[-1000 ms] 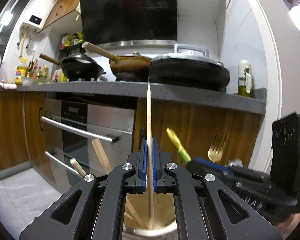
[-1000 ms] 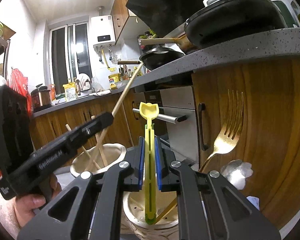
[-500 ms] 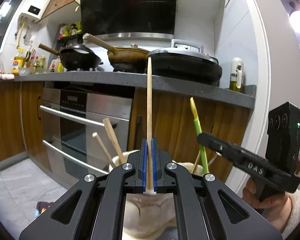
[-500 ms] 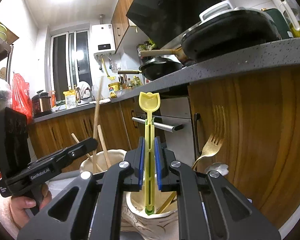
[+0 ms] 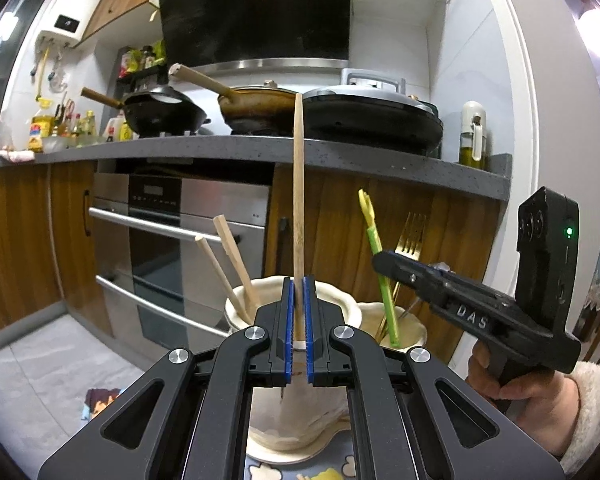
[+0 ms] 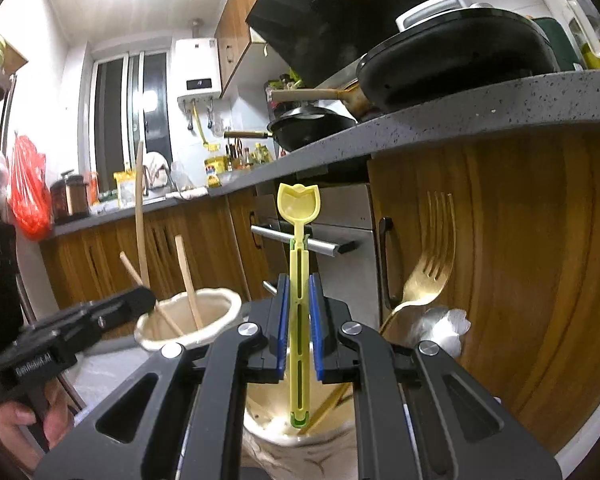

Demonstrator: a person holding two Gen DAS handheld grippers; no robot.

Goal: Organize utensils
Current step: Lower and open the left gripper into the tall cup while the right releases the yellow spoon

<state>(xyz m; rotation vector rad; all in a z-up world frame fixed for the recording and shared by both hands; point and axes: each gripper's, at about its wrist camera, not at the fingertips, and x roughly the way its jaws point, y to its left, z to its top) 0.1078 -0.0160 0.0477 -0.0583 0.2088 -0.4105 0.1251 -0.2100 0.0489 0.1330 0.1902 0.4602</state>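
Right tool (image 6: 299, 332) has loosened on the yellow spoon (image 6: 299, 280); grey countertop (image 6: 480, 108) above.

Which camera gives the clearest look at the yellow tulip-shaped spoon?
The right wrist view: the yellow spoon stands centred between the right gripper pads, its tulip bowl and slotted handle fully visible down into the holder. The left wrist view shows it edge-on, partly hidden by the gripper.

1. A speckled grey stone countertop (image 5: 220, 152) runs above wood-grain cabinet doors (image 6: 520, 280) and a stainless steel built-in oven (image 5: 172, 240).
2. On the countertop stand a black wok with a wooden handle (image 5: 160, 114), a brown pan (image 5: 256, 110) and a wide black lidded griddle (image 5: 372, 122).
3. A black range hood (image 5: 256, 12) hangs above.
4. A white wall-mounted water heater (image 6: 196, 68) is fixed beside the window.
5. A red plastic bag (image 6: 28, 192) hangs at far left.
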